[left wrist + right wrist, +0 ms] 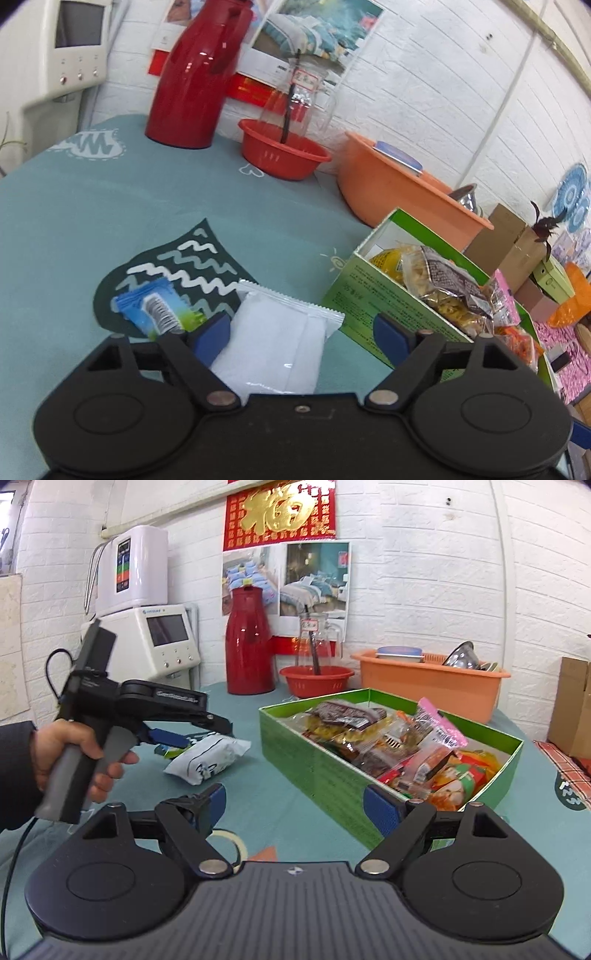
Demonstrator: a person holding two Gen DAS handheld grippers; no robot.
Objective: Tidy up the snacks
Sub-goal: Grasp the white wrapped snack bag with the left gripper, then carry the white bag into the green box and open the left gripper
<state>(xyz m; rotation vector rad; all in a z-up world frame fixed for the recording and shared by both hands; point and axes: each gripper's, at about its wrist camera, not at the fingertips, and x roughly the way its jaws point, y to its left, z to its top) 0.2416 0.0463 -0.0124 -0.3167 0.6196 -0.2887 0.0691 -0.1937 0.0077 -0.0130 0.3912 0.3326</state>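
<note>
Snacks filled the green box (pixel 317 771) on the teal-covered surface (pixel 110 206), while a white packet (pixel 280 350) and a blue-green packet (pixel 159 308) lay just left of it. The left gripper (pixel 301 334) hung wide open over the white packet, gripping nothing. The right gripper (pixel 295 808) was also spread wide and empty, near the box's front corner.

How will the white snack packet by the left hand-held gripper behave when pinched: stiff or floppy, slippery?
The white snack packet looks like a soft, puffy pouch, so it will probably sag when lifted. Its film shows glare, so it may be slick. The open left hand-held gripper straddles its width; pinching a crimped edge is probably safer.
</note>
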